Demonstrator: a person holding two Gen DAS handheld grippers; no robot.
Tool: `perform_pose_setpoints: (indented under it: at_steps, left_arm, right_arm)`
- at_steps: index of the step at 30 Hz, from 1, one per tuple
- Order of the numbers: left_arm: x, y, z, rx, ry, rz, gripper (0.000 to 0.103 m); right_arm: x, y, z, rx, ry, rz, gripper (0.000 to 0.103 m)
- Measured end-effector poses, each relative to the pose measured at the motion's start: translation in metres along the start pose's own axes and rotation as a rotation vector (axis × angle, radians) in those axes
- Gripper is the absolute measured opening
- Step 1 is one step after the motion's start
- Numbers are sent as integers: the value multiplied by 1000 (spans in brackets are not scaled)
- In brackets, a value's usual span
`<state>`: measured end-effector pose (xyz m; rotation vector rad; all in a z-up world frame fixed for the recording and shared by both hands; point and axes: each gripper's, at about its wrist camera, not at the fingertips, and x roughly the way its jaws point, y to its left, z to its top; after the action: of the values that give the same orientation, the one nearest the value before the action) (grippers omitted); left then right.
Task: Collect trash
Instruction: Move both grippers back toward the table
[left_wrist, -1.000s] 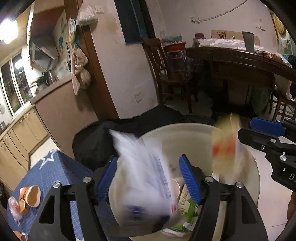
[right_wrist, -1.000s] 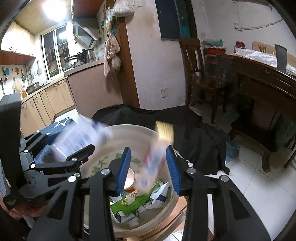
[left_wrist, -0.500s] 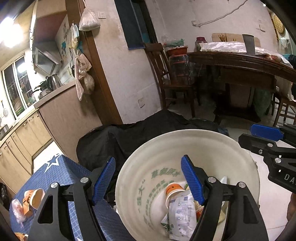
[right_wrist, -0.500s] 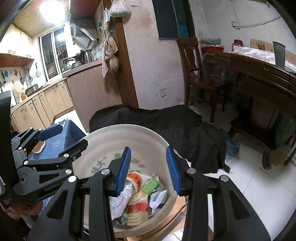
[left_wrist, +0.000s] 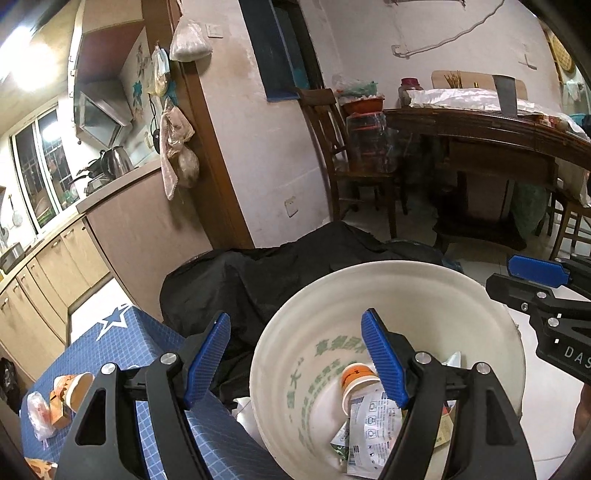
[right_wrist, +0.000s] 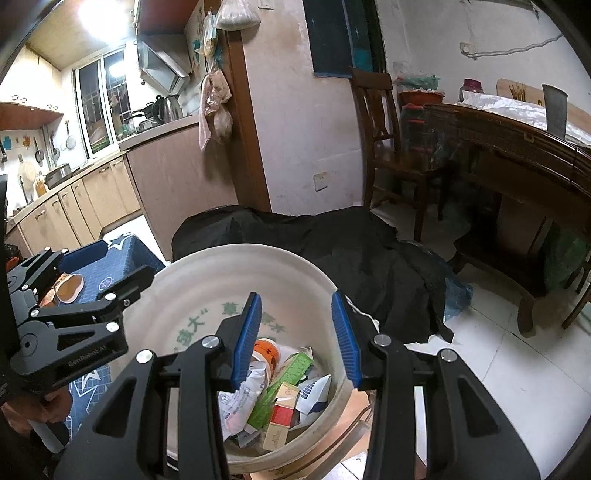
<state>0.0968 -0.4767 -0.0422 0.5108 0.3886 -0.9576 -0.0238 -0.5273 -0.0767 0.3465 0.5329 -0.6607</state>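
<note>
Left wrist view: left gripper (left_wrist: 295, 352) hangs empty with jaws wide apart at the bucket (left_wrist: 424, 273) rim; right gripper (right_wrist: 295, 336) hovers empty over it, jaws parted. Remaining trash (left_wrist: 62, 397) lies on the blue table (left_wrist: 122, 332), leftward, nearer the left hand.

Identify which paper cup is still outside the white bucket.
The orange-patterned paper cup lying on its side on the blue tablecloth; the other orange-rimmed cup lies inside the bucket.
</note>
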Motion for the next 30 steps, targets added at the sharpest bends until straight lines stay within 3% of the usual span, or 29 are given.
perform_pose_setpoints:
  at_steps: [3,6,10,12,17,22,30]
  left_arm:
    - [-1,3,-2,-9,5,0,74]
    - [-2,8,-6,-19,9,7,75]
    - [-4,16,-9,-39,12,16,77]
    - [-7,22,-11,-50,13,20,77]
    - [-17,46,-25,-84,26,43,78]
    - [-41,88,-52,-136,35,94,85]
    - [-78,180,-120,-293,112,218,92]
  right_arm:
    - [0,-2,-1,10,-1,-3,49]
    - [1,1,0,7,0,-6,52]
    - [0,3,1,16,-15,-17,70]
    - [0,4,1,20,-17,-18,72]
    - [0,12,2,26,-30,-13,83]
    - [-5,33,9,18,-65,33,97]
    - [-7,105,18,-73,-80,182,97]
